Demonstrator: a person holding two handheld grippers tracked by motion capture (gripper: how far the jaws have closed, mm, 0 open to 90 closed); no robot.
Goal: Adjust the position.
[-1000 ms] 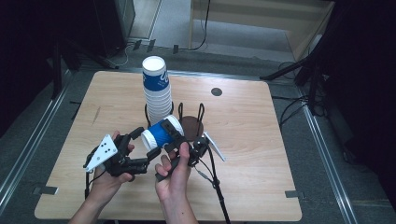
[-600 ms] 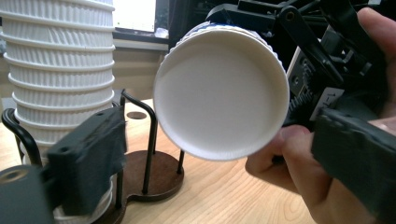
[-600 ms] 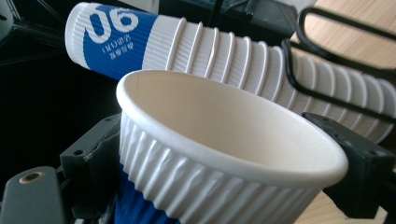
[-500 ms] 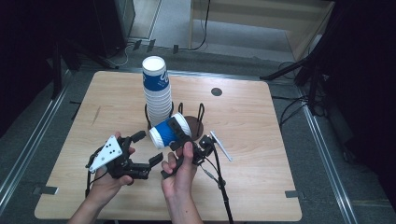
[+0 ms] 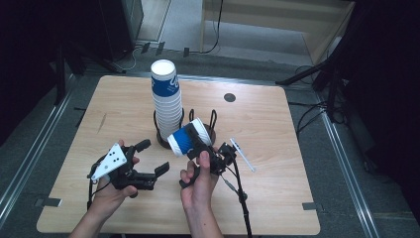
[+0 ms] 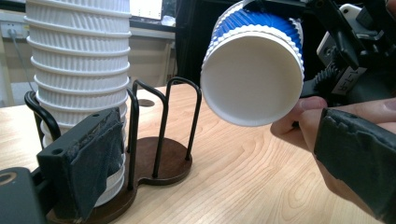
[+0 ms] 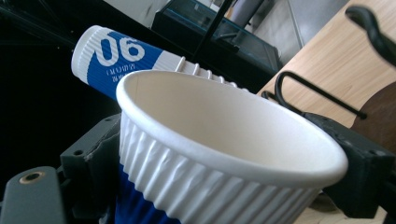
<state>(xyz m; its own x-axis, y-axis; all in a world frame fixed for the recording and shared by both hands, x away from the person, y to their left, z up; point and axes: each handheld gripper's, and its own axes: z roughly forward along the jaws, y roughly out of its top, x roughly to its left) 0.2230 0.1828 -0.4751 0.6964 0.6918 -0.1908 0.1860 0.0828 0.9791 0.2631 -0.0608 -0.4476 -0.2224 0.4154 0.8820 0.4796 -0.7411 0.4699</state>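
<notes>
Since the earlier frames, the left gripper (image 5: pixel 148 161) has let go of the blue-and-white paper cup (image 5: pixel 188 137) and dropped back toward the person; the right gripper (image 5: pixel 195 141) alone has carried the cup up and toward the rack.

Left side: the left gripper hangs low over the desk (image 5: pixel 277 148), jaws spread wide and holding nothing, well apart from the cup. In the left gripper view its cloth-faced jaw stands before the stack.

Centre: a tall stack of ribbed paper cups (image 5: pixel 166 101) stands mouth-down in the left bay of a black wire cup holder (image 5: pixel 205 130) on a dark wooden base. The right bay appears vacant.

Centre-right: the right gripper is clamped on the cup's ribbed wall, one jaw on either side just below the rim, as the right gripper view (image 7: pixel 219 154) shows. The cup is in the air, tilted nearly onto its side, just above the holder's right bay, its mouth facing the person.

Judgement: a single cup is in transfer, mid-carry. The next move likely calls for turning the cup to the required attitude and lowering it between the wire loops, or onto the stack, without snagging a wire or toppling the stack. A white strip (image 5: pixel 242 154) lies on the desk to the right.
</notes>
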